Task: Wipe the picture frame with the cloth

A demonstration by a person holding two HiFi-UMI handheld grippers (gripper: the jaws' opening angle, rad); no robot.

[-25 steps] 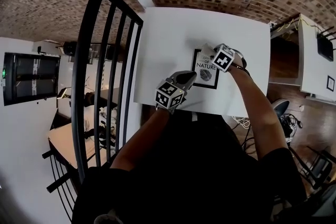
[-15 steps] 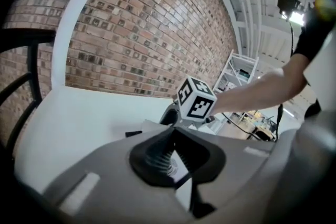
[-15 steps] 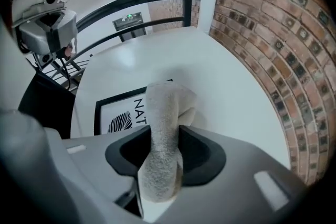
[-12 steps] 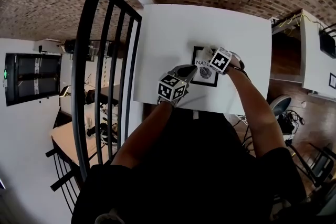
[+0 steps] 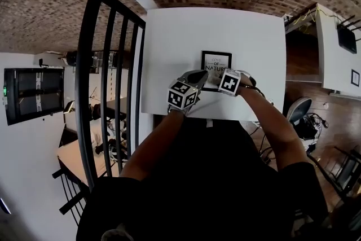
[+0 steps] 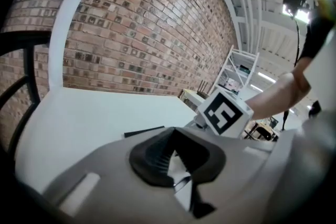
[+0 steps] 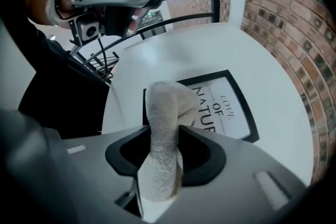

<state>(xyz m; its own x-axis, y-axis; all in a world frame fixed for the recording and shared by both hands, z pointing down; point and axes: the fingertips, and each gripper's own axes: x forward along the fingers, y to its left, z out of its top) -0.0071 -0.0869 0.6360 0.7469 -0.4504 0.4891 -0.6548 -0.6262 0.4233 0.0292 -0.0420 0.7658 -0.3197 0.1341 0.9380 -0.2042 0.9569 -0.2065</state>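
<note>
Black railing (image 5: 83,65) flanks white table (image 5: 180,36); cloth (image 7: 163,128) overlaps picture frame (image 7: 223,110).

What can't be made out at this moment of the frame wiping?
Picture frame, lower half: head view, under the left gripper and right gripper; right gripper view, behind the cloth.
Cloth-to-glass contact: right gripper view, hidden by the cloth itself.
Picture frame in left gripper view: only a dark edge shows past the gripper body.
</note>
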